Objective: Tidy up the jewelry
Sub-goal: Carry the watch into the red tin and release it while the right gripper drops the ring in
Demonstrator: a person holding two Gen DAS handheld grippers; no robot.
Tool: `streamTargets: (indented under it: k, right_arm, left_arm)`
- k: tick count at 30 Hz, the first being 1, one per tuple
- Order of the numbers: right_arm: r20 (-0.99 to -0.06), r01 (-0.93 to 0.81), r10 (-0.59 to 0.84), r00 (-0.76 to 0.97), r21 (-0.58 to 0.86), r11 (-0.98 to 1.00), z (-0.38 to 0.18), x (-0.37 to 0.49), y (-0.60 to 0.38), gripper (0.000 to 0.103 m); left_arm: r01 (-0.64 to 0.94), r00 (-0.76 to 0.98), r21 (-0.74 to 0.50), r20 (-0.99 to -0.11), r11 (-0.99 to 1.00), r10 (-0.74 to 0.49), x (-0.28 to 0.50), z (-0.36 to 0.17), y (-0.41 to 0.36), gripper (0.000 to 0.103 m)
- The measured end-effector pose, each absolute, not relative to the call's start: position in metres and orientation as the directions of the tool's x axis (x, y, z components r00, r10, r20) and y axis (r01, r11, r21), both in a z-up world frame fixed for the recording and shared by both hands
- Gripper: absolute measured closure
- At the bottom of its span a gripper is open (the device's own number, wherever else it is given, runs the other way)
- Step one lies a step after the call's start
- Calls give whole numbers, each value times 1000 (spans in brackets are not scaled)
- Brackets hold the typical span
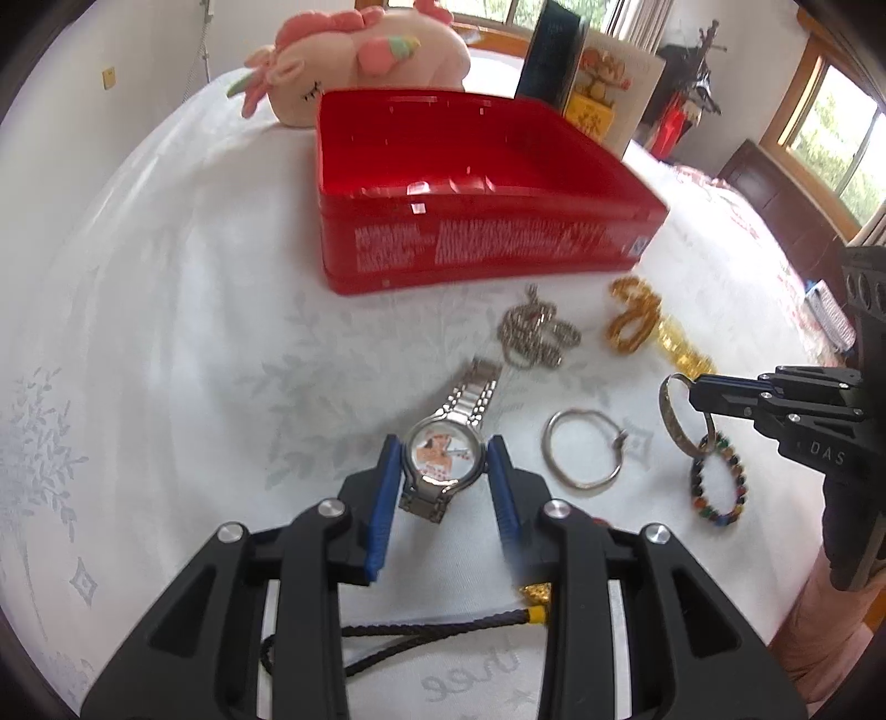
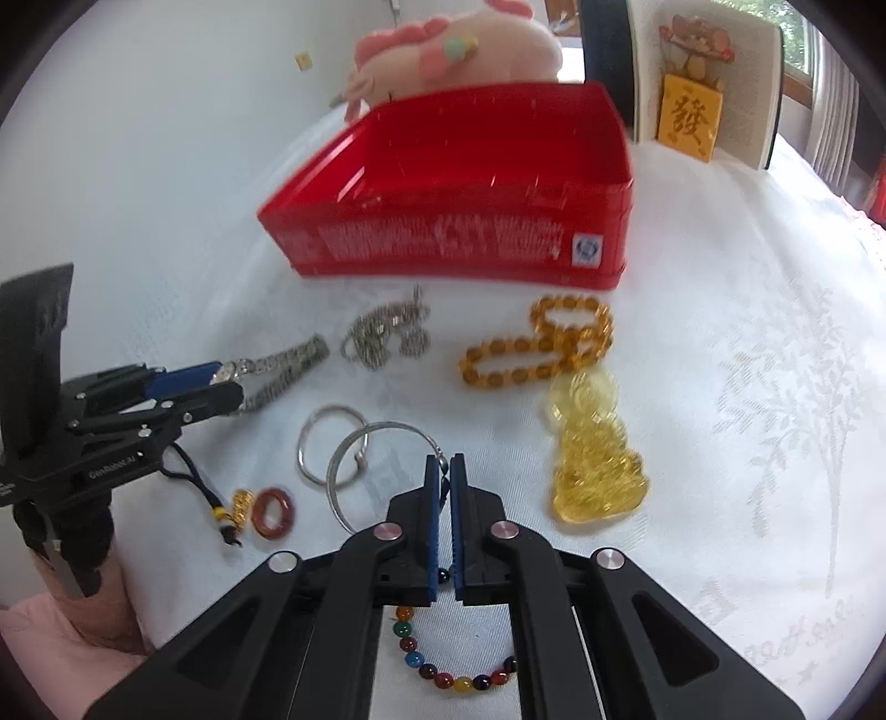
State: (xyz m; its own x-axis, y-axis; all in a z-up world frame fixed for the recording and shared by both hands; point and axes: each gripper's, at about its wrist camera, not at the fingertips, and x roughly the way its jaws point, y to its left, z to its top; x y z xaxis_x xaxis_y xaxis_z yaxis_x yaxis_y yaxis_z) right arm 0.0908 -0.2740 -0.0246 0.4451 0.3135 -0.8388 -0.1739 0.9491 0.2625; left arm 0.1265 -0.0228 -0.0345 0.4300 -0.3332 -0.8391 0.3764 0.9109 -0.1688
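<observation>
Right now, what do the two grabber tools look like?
Both the left gripper and right gripper are black plastic with angular linked arms, round silver bolts and blue ribbed pads inside the fingers. White lettering marks their sides. A pink sleeve shows behind one.

A white cloth (image 1: pixel 166 310) woven with leafy sprigs is covering the table. Plain pale walls (image 1: pixel 127 50) are standing behind it. Daylight is coming through wood-framed windows (image 1: pixel 830 127) at the right, greenery showing outside, and dark wooden furniture (image 1: pixel 775 188) is sitting beneath them.
</observation>
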Motion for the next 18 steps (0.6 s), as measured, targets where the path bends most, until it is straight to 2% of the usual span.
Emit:
streamTargets:
  k: [18]
  right_arm:
    - [-787,-159,306,535,262,952,26,127,-286,100]
  left_arm:
    - [408,574,-155,-723,900,-385,139,56,-26,73]
